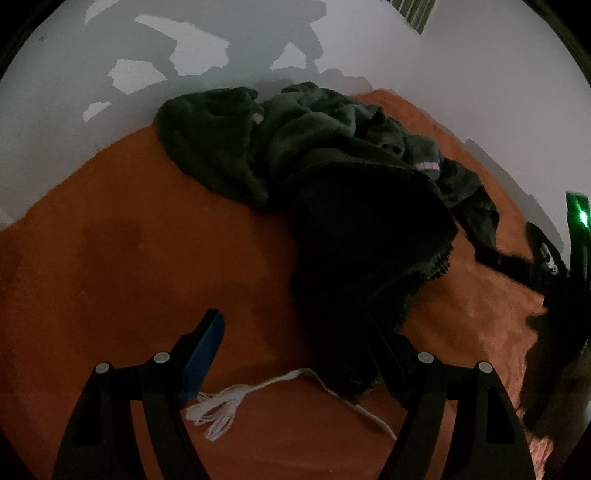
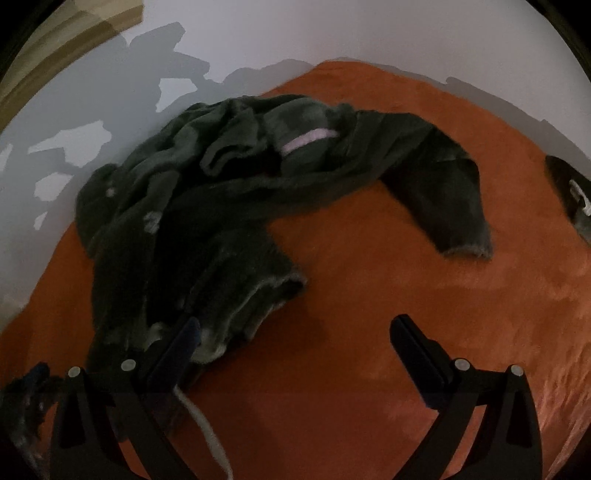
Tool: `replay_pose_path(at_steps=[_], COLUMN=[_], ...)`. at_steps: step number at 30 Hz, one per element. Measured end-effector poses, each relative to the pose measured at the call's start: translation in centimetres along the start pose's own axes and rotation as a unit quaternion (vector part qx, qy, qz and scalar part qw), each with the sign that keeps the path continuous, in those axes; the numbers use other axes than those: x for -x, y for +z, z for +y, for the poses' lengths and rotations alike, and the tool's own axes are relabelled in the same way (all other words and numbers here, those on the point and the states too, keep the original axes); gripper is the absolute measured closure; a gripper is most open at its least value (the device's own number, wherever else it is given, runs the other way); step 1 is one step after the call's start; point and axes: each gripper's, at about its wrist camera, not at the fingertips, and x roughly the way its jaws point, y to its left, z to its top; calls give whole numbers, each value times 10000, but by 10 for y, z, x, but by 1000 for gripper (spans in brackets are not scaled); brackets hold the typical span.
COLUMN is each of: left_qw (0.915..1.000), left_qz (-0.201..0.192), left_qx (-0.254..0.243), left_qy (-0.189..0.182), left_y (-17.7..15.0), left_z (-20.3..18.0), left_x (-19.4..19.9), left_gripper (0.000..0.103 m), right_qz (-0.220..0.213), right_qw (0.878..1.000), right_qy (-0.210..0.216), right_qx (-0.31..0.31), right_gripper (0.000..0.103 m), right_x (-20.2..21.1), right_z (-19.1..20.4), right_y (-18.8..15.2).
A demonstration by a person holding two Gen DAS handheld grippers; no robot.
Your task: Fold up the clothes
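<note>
A soft, napped orange blanket point(image 2: 369, 280) covers the surface that fills the lower half of both views, its pile showing lighter streaks toward the right edge. Behind it rises a plain white wall point(image 1: 229, 22) — broken by jagged grey shadow patches point(image 1: 110, 44) on the left. The light is dim. In the right wrist view's upper left corner, a beige wooden trim point(image 2: 66, 40) curves along the frame.

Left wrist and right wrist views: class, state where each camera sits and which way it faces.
Left wrist: on the left gripper, facing forward over the orange blanket at the dark garment; own open fingers show.
Right wrist: on the right gripper, facing the same garment; own open fingers show.
Shared: garment, blanket, white drawstring.
</note>
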Motion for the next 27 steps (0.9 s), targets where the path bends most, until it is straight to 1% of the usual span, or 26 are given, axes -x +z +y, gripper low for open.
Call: replay_pose_path(at_steps=[3, 5, 6, 7, 8, 9, 11, 13, 15, 18, 20, 24, 27], left_qw=[9999, 9998, 9995, 9990, 9970, 9931, 9866, 9862, 9894, 9920, 9929, 9929, 9883], left_qz=[-56, -122, -169, -218, -358, -519, -718, -728, -635, -428, -397, -426, -405], left_qx=[64, 105, 111, 115, 28, -81, -303, -340, -303, -159, 42, 631, 1222], left_qy=[87, 116, 233, 374, 689, 1044, 1431, 1447, 1274, 1176, 1122, 909, 819], left_y=[4, 8, 10, 13, 14, 16, 20, 22, 22, 20, 22, 23, 22], left_z=[5, 10, 13, 16, 17, 18, 19, 23, 29, 41, 53, 86, 113], left_x=[-2, -3, -2, -2, 2, 5, 11, 13, 12, 9, 11, 15, 13], left_gripper=[25, 25, 25, 25, 25, 25, 25, 25, 25, 25, 25, 25, 25], right_qz=[-75, -176, -219, -237, -225, -233, -284, -252, -200, -228, -232, -221, -155], right_qw=[10000, 9995, 9988, 9978, 9967, 9952, 9931, 9910, 9897, 9893, 9891, 9878, 9862], right_qy=[3, 87, 115, 146, 188, 269, 398, 461, 428, 466, 528, 665, 902], right_qx=[33, 254, 417, 599, 761, 910, 1069, 1230, 1353, 1360, 1355, 1387, 1376], right_gripper=[0, 0, 0, 0, 0, 0, 0, 0, 0, 0, 0, 0, 0], right_x=[7, 14, 17, 20, 23, 27, 33, 37, 42, 54, 61, 62, 55], right_z=[6, 23, 34, 46, 59, 73, 90, 110, 126, 140, 149, 173, 187], right_y=[21, 29, 31, 34, 35, 32, 26, 16, 11, 10, 14, 29, 36])
